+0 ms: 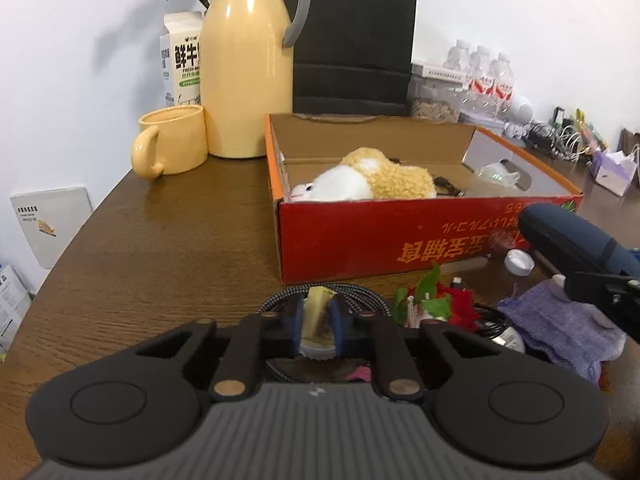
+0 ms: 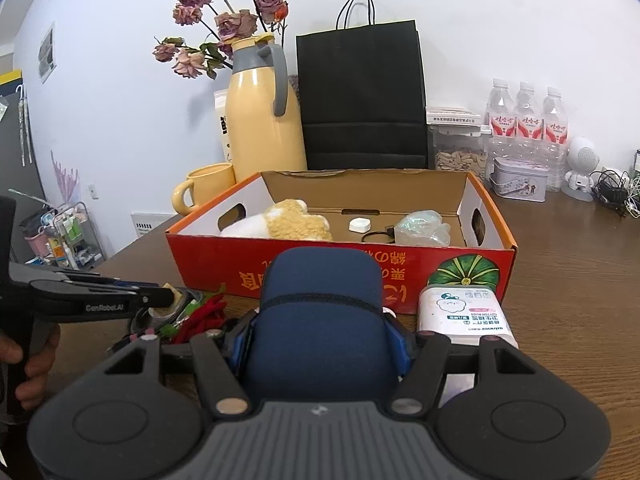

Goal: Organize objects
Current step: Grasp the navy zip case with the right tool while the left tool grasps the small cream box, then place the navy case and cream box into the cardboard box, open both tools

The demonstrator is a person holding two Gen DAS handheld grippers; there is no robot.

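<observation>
Pickup stage here: left gripper (image 1: 318, 320) is pinched on a small yellowish piece (image 1: 316, 312), maybe a sponge, hard to tell, down by the cable (image 1: 356, 294). Right gripper (image 2: 320, 344) is clamped on a blue case (image 2: 320, 320) in front of the box (image 2: 340, 272). Next, probably lift both over the red wall and drop them inside.

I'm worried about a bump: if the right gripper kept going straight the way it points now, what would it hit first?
Probably the near red wall of the cardboard box. The right gripper holds a dark blue padded case, whose front end would likely touch first, though depth is hard to judge.
</observation>
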